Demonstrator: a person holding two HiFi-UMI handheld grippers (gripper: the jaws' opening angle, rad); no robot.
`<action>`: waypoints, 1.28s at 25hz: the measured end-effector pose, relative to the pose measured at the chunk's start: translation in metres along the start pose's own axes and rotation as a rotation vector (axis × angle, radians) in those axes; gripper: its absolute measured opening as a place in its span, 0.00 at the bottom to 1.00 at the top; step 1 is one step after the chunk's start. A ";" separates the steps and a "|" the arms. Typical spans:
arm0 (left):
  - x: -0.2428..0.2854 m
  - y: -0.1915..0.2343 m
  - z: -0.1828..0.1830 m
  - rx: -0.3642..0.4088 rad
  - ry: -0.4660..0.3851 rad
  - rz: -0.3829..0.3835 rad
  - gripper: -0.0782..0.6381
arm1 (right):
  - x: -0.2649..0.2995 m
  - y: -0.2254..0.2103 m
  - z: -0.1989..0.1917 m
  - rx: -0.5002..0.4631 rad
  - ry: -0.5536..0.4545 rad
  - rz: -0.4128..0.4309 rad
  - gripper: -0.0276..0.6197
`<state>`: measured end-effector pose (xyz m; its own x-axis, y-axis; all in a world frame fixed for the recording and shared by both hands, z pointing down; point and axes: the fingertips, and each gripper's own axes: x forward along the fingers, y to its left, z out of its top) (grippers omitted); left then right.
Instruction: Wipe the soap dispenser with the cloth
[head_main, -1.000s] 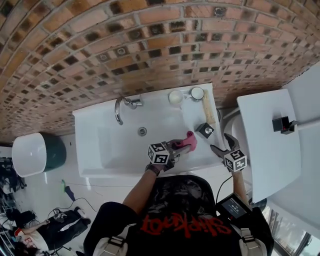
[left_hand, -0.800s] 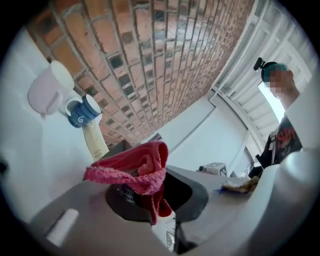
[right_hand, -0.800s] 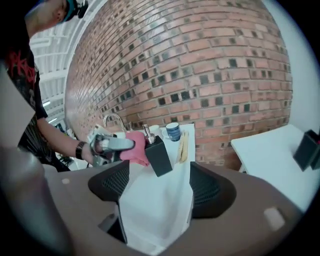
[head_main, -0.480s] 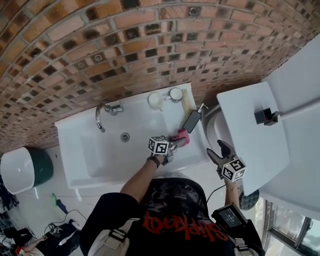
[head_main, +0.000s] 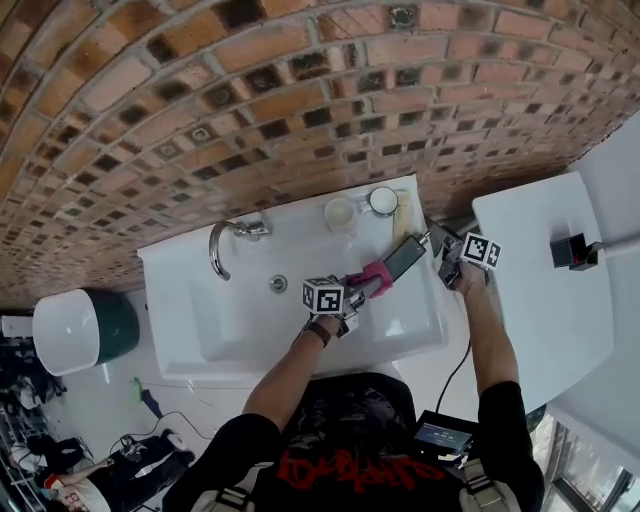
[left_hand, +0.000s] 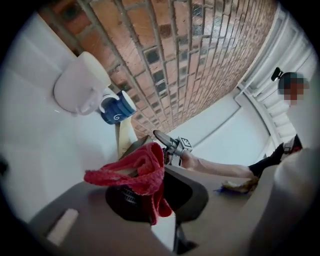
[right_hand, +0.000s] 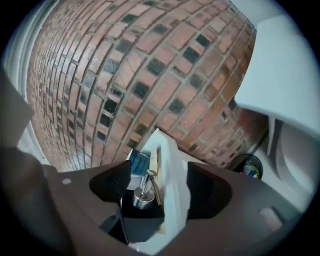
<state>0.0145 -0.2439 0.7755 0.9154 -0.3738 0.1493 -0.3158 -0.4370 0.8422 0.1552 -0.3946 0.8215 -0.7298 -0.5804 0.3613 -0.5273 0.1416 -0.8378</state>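
Note:
The dark soap dispenser (head_main: 405, 258) with a silver pump stands on the right side of the white sink (head_main: 200, 290). My left gripper (head_main: 362, 285) is shut on a red cloth (head_main: 376, 277), which hangs just left of the dispenser. In the left gripper view the cloth (left_hand: 137, 175) bunches between the jaws and hides most of the dispenser. My right gripper (head_main: 440, 252) reaches in from the right. Its jaws are opening. In the right gripper view the dispenser (right_hand: 140, 220) and its pump (right_hand: 143, 192) sit between them, and the pads do not press on it.
A faucet (head_main: 225, 245) rises at the sink's back left. Two cups (head_main: 340, 213) (head_main: 383, 201) stand on the back rim, below the brick wall. A white surface (head_main: 545, 300) with a black object (head_main: 568, 250) lies to the right. A green bin (head_main: 85, 330) stands at the left.
My right gripper swung from beside the person's body up to the dispenser and rolled over. The left gripper with the cloth shifted slightly closer to the dispenser.

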 end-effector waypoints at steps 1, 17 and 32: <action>0.001 0.007 -0.003 -0.008 0.014 0.019 0.18 | 0.008 0.002 -0.011 -0.010 0.047 0.019 0.49; -0.003 -0.058 0.030 -0.215 -0.343 -0.026 0.18 | -0.026 0.179 -0.086 -0.836 0.007 -0.039 0.14; -0.008 0.058 -0.038 -0.362 -0.217 0.245 0.18 | -0.022 0.186 -0.114 -0.911 0.149 -0.130 0.15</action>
<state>-0.0013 -0.2354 0.8433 0.7397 -0.6086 0.2870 -0.3737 -0.0168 0.9274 0.0238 -0.2643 0.7043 -0.6564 -0.5357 0.5312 -0.7006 0.6941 -0.1657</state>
